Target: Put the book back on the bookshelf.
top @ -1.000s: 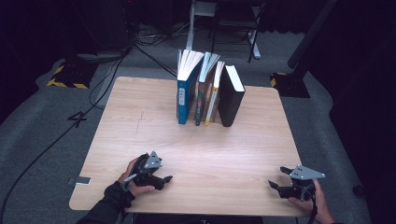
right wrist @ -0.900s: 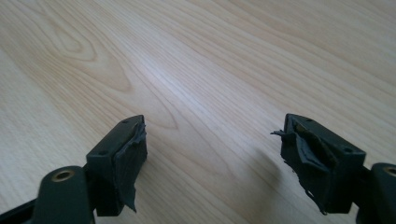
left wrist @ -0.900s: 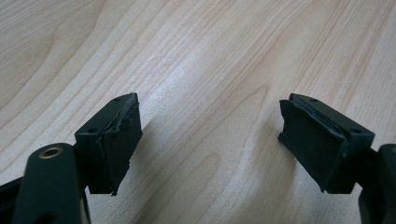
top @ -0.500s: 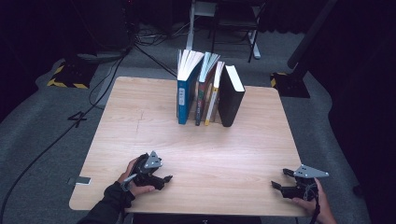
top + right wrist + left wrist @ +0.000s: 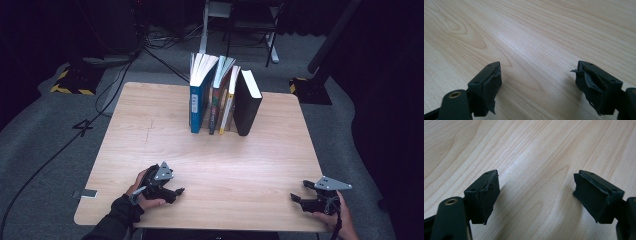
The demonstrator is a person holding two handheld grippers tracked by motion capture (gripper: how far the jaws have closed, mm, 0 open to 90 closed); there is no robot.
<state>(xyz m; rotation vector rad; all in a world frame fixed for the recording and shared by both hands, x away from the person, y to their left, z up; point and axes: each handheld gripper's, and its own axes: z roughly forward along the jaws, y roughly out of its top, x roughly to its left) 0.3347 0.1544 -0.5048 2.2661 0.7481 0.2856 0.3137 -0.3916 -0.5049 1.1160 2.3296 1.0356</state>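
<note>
Row of upright books (image 5: pixel 222 97) at the 12 o'clock side of the wooden table (image 5: pixel 150 125), well apart from both grippers: blue book (image 5: pixel 198 102) leftmost with pages fanned open at the top, two thin volumes (image 5: pixel 222 102) leaning in the middle, black hardcover (image 5: pixel 247 105) rightmost, all touching or nearly so. Left gripper (image 5: pixel 172 192) at 7 o'clock, resting low over the tabletop, jaws spread wide with nothing between them; same gap plain in the left gripper view (image 5: pixel 536 195), bare wood grain between the pads (image 5: pixel 487 195). Right gripper (image 5: pixel 300 192) at 5 o'clock near the table's front edge, likewise released and empty, worn pad lining visible in the right gripper view (image 5: pixel 590 83). Probable step in hand: reaching forward toward the row. For a clean pick: approach from the front, keep jaws wide, close across one spine rather than the fanned pages, steady the neighbouring books with the other gripper against toppling.
</note>
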